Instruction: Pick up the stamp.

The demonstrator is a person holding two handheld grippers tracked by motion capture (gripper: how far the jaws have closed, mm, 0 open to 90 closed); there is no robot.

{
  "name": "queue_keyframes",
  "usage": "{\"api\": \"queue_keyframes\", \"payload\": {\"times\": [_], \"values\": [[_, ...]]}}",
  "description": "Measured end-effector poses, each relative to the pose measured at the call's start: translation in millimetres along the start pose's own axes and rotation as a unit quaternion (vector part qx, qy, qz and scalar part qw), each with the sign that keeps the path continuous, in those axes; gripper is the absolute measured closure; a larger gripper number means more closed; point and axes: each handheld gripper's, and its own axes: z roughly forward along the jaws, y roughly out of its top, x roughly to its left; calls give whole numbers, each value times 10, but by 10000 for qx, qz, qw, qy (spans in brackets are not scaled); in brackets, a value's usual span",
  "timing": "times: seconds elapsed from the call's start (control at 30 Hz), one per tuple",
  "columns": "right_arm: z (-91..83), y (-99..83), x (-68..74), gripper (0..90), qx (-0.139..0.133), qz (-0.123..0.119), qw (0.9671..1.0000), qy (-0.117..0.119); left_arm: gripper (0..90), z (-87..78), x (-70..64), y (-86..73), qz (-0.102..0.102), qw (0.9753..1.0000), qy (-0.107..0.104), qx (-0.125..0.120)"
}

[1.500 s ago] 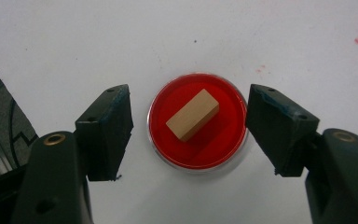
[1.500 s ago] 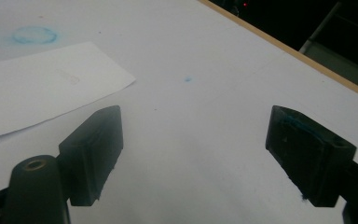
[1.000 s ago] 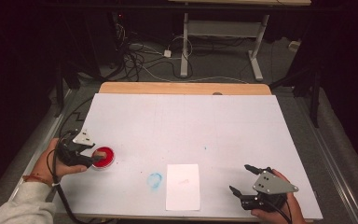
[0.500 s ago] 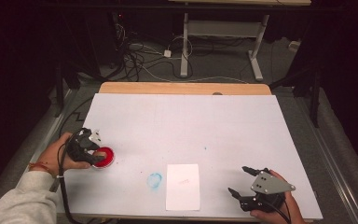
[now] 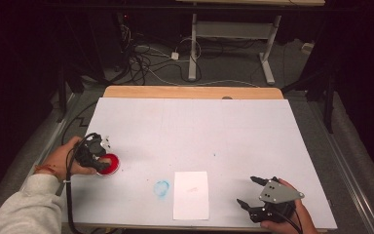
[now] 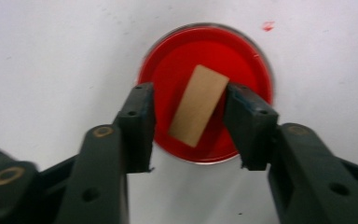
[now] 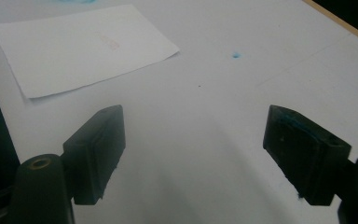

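Left gripper (image 6: pixel 189 123) spread astride tan rectangular block (image 6: pixel 198 105) lying in red dish (image 6: pixel 256 60) near table's left edge; looks light, stiff, likely paint-slick underneath, so best pinched across long sides; right gripper (image 7: pixel 191 154) spread, idle.

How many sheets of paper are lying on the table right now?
1. The white paper sheet lies flat near the table's front edge, between the blue smudge and the right tool.
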Motion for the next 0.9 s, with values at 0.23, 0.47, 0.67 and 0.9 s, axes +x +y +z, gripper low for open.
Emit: {"api": "queue_keyframes", "payload": {"times": [0.23,0.47,0.67,0.9], "values": [[3,-4,-8,231,11,24,10000,-44,721,-6,-24,24,86,9999,-24,-77],[-4,-1,-7,233,-21,33,10000,-35,738,-7,-40,36,58,10000,-14,-33],[-21,3,-15,233,-76,66,9999,-24,739,-8,-30,16,-142,9998,-17,-104],[-30,7,-12,233,-91,66,9999,-23,739,-41,-44,-23,-318,9992,87,-208]]}}
